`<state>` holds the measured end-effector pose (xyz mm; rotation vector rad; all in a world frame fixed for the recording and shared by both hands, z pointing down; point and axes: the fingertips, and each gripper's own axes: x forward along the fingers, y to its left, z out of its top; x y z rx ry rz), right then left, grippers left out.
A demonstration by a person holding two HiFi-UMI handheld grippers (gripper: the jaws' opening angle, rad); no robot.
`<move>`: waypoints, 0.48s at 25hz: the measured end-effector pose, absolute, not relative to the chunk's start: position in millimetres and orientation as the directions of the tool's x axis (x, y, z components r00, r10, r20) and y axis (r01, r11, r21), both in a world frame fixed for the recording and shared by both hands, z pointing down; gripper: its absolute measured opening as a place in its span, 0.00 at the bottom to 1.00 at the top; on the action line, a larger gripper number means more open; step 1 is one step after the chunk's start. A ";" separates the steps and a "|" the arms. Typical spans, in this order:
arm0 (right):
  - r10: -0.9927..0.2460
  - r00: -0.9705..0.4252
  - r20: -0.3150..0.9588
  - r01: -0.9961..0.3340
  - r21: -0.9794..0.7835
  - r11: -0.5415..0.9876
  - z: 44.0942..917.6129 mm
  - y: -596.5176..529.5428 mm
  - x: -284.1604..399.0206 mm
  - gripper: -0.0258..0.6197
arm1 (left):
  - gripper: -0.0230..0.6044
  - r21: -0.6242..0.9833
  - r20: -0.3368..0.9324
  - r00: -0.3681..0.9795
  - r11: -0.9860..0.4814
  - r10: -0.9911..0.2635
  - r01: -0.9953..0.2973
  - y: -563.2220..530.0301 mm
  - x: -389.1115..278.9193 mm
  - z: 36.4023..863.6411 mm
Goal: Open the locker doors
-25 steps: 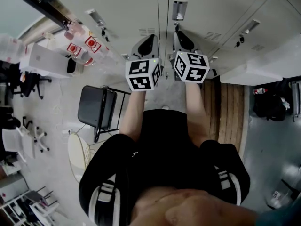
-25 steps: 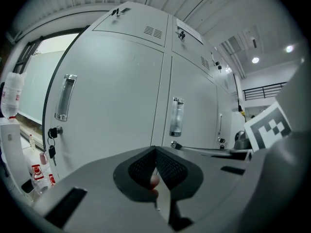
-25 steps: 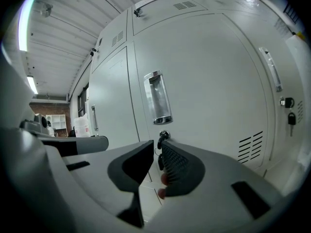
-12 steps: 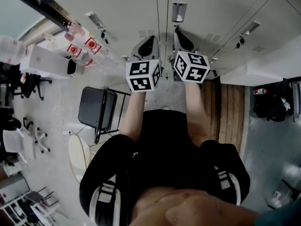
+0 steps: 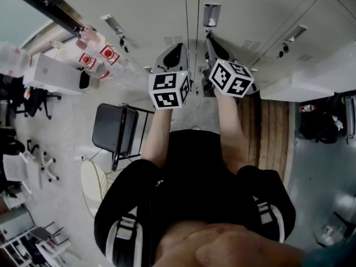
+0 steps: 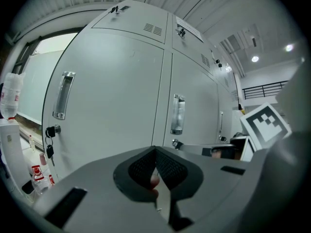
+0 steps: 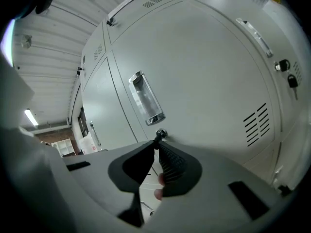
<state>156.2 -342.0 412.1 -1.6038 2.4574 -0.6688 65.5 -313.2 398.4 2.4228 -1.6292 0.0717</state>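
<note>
Grey locker doors (image 5: 167, 10) fill the wall in front of me. In the right gripper view one door (image 7: 209, 72) has a recessed metal handle (image 7: 146, 100) and a round lock (image 7: 161, 133) under it. My right gripper (image 7: 156, 143) is shut on the small key in that lock; its jaws have just been closing on the key. In the head view this right gripper (image 5: 209, 39) sits just under the handle (image 5: 211, 13). My left gripper (image 6: 155, 149) is shut with nothing in it, a short way off the doors (image 6: 107, 110). In the head view the left gripper (image 5: 179, 46) hangs beside the right one.
A bunch of keys (image 6: 49, 141) hangs from the lock of the far-left door. Water bottles (image 5: 94, 53) stand on a white counter at the left. A dark folding chair (image 5: 114, 128) stands behind me on the left, a wooden slatted bench (image 5: 270, 128) on the right.
The right gripper's marker cube has rolled about its own axis while staying in place. The left gripper has not moved.
</note>
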 end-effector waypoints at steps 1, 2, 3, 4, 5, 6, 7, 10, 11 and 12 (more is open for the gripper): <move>-0.894 -0.430 0.125 -0.830 -0.445 0.338 412.2 -342.2 156.3 0.11 | 0.04 0.155 0.162 0.384 -0.361 -0.909 -0.920 -313.3 65.4 398.5; -0.893 -0.434 0.122 -0.823 -0.456 0.338 412.3 -342.3 156.3 0.11 | 0.04 0.155 0.162 0.384 -0.361 -0.909 -0.920 -313.3 65.1 398.6; -0.891 -0.437 0.120 -0.816 -0.469 0.338 412.5 -342.3 156.3 0.10 | 0.04 0.155 0.162 0.384 -0.361 -0.909 -0.920 -313.2 64.8 398.8; -0.890 -0.441 0.117 -0.808 -0.484 0.337 412.8 -342.2 156.4 0.10 | 0.04 0.155 0.163 0.384 -0.361 -0.909 -0.920 -313.1 64.7 399.1; -0.888 -0.446 0.113 -0.798 -0.501 0.337 413.0 -342.1 156.6 0.10 | 0.04 0.155 0.163 0.384 -0.361 -0.909 -0.920 -312.8 64.7 399.3; -0.886 -0.451 0.107 -0.786 -0.519 0.337 413.0 -342.1 157.0 0.10 | 0.04 0.154 0.163 0.384 -0.361 -0.909 -0.920 -312.6 64.8 399.4; -0.884 -0.457 0.101 -0.773 -0.537 0.338 412.9 -342.1 157.3 0.10 | 0.04 0.154 0.163 0.384 -0.361 -0.909 -0.920 -312.5 64.9 399.4; -0.879 -0.470 0.081 -0.735 -0.587 0.339 413.1 -342.9 158.1 0.10 | 0.04 0.155 0.165 0.382 -0.359 -0.909 -0.920 -312.6 63.9 399.9; -0.878 -0.473 0.076 -0.721 -0.605 0.336 413.7 -343.1 158.7 0.10 | 0.04 0.156 0.165 0.381 -0.358 -0.910 -0.921 -312.5 63.4 400.2; -0.877 -0.475 0.070 -0.706 -0.625 0.333 414.0 -343.2 159.6 0.10 | 0.04 0.156 0.166 0.380 -0.356 -0.910 -0.921 -312.4 63.1 400.6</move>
